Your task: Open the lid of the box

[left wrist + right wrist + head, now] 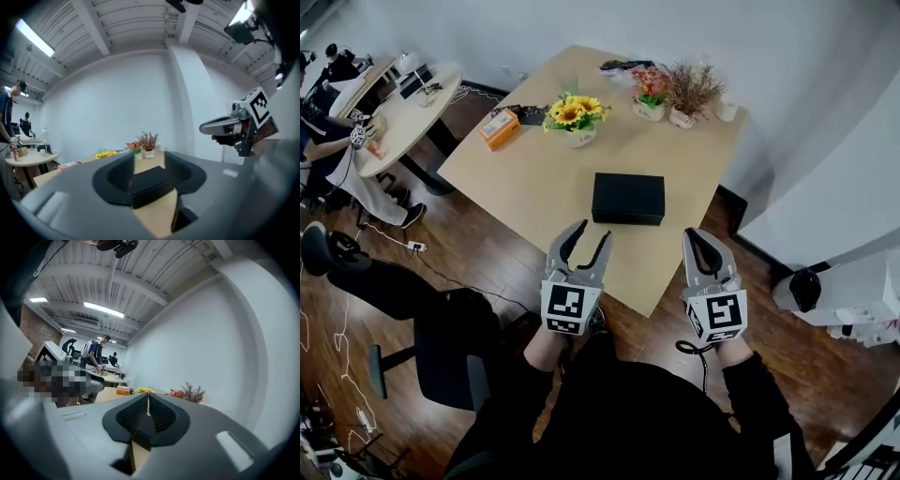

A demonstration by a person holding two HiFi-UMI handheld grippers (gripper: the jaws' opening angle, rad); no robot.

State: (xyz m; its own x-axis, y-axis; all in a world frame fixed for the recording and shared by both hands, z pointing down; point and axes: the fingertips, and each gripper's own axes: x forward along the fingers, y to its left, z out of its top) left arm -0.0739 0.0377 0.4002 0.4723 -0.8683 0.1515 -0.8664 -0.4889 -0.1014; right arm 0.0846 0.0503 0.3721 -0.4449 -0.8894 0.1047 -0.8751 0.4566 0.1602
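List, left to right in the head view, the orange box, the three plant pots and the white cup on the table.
orange box → sunflower pot → red flower pot → dried plant pot → white cup

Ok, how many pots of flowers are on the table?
3: the sunflowers left of centre, the red flowers and the dried brown bunch side by side near the far edge. None looks hidden.

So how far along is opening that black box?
Nothing looks done yet: the black rectangular box lies on the light wooden table with its lid shut. The left claw, jaws apart, and the right claw, jaws together, hover short of it, holding nothing. Reaching, gripping and lifting the lid remain.
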